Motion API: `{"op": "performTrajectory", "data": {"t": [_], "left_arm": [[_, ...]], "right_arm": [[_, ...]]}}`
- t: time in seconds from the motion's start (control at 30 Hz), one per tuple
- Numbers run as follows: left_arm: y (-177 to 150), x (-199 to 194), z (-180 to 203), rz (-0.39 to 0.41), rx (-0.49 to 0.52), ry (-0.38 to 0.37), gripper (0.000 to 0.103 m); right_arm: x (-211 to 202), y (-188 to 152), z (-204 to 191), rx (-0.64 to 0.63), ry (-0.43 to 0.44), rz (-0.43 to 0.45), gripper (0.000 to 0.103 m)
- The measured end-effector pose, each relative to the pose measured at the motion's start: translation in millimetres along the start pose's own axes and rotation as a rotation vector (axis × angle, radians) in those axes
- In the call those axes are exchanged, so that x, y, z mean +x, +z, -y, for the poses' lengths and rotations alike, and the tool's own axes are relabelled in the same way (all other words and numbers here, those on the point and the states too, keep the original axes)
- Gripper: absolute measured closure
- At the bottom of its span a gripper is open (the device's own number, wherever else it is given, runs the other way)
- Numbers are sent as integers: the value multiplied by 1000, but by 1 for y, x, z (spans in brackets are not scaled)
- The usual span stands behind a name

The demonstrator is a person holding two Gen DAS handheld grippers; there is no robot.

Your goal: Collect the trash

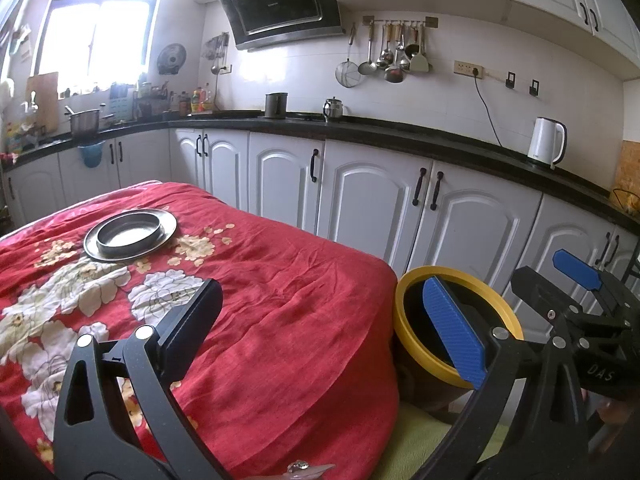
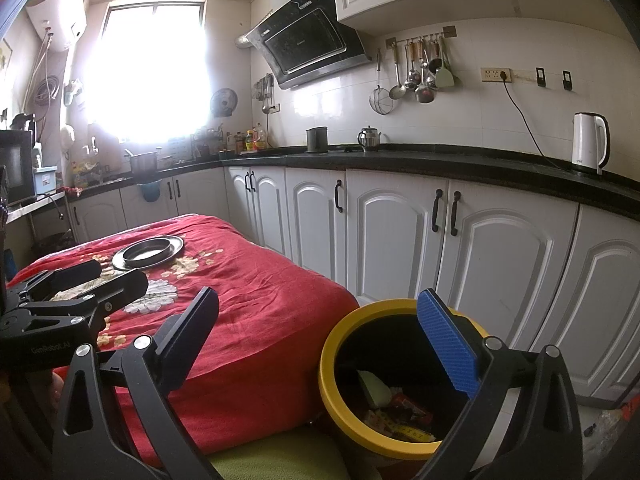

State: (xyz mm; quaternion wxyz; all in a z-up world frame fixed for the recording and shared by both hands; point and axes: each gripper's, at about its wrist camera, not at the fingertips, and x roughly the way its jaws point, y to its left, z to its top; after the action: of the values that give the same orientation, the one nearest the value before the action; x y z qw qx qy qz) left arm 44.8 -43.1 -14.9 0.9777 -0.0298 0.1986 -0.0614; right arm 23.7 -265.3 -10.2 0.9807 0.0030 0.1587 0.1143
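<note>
**Both tongs empty beside the bin**

Left wrist view: the left tongs stand wide apart, holding nothing, over the red-clothed tabletop and the yellow-rimmed bin.

Right wrist view: the right tongs gape empty above the bin; trash lies at its bottom.

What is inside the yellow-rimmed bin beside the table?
The right wrist view shows the bin holding a pale green scrap, red wrappers and a yellow printed piece. The right gripper's blue finger and dark walls hide the rest.
</note>
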Motion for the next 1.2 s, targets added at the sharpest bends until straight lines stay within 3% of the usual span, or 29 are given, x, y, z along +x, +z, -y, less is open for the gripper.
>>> {"op": "performTrajectory", "data": {"t": [1.2], "left_arm": [[-5, 4, 1, -19, -12, -11, 11]], "right_arm": [[0, 0, 0, 2, 2, -3, 6]]}}
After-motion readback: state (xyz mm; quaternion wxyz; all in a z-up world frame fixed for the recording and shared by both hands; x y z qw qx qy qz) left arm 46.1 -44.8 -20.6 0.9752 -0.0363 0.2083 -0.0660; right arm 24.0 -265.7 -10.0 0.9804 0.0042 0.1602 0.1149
